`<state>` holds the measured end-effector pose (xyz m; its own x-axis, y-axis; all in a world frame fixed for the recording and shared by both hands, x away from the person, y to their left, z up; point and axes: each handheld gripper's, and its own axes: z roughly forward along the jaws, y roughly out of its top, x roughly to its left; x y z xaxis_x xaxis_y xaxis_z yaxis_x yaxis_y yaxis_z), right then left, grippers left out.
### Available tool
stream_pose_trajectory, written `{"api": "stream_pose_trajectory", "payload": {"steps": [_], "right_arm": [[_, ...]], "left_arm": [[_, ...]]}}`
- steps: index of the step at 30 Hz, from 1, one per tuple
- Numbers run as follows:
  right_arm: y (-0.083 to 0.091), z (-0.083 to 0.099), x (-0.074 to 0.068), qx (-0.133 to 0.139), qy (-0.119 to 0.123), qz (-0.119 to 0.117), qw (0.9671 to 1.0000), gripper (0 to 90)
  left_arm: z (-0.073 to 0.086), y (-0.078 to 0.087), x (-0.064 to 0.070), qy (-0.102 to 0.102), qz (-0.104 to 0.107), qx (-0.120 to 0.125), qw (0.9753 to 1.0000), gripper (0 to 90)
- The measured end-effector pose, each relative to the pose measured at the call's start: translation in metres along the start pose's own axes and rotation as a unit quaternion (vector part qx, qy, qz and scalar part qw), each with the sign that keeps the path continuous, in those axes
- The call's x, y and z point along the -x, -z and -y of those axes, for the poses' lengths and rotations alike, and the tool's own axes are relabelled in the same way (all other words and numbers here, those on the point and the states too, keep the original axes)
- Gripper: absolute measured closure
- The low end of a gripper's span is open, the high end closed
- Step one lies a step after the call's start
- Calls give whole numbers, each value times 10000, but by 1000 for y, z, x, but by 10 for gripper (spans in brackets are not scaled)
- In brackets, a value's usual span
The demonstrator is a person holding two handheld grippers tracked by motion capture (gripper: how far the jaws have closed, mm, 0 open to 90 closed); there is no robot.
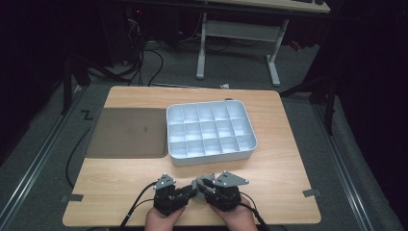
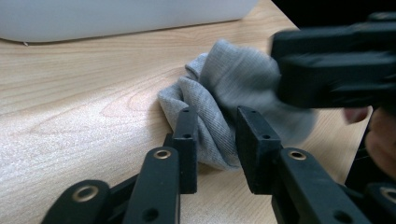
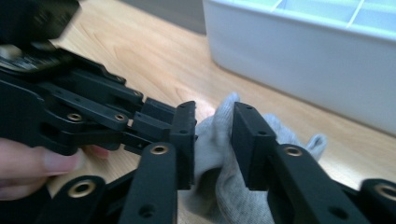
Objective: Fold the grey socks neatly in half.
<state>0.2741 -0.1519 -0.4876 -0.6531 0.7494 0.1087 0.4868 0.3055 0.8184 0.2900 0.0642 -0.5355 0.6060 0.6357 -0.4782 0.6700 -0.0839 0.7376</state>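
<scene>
The left gripper has its jaws closed onto a bunched fold of a grey sock, the fabric pinched between the two pads. The right gripper clamps another part of the same sock, its jaws pressed into the cloth from both sides. In the high view, the left gripper and right gripper meet tip to tip at the near edge of the wooden table, each held in one of the person's hands; the sock itself is hidden between them there.

The sock rests on the table surface, crumpled, just in front of the white compartment tray. Holding it at two separate points probably lets the fabric be folded or rolled into a compact bundle, sized for one of the tray's cells. All visible cells appear vacant.

A dark grey mat lies flat to the left of the tray, touching or nearly touching its side. The tray sits within short reach of both grippers, which would keep the transfer path brief.
</scene>
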Motion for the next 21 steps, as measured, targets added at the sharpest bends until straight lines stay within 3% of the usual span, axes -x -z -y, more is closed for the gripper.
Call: {"api": "stream_pose_trajectory", "payload": {"steps": [1,3,6,9,12,15,18,20,21], "right_arm": [[10,-1,3,152,-42,17,9999,693],[15,-1,5,208,-44,50,9998,703],[19,6,10,161,-77,156,9997,694],[16,16,11,54,-181,36,9998,639],[10,20,9,-50,-99,8,9999,610],[6,24,8,-137,-24,70,9999,624],[2,28,7,-246,87,263,9993,722],[1,29,8,-233,113,333,9991,857],[2,29,9,-183,77,365,9991,883]], "left_arm": [[0,1,0,-13,-11,11,10000,686],[0,2,0,-40,-43,29,10000,680],[-1,7,0,-81,-127,93,9998,648],[-4,17,3,-164,-201,321,9991,643],[-11,24,16,-424,-163,545,9975,643],[-14,17,30,-745,-134,548,9956,617],[-11,3,30,-826,-364,352,9953,590],[-6,0,25,-819,-531,244,9949,650],[-4,1,23,-795,-550,245,9950,704]]}}
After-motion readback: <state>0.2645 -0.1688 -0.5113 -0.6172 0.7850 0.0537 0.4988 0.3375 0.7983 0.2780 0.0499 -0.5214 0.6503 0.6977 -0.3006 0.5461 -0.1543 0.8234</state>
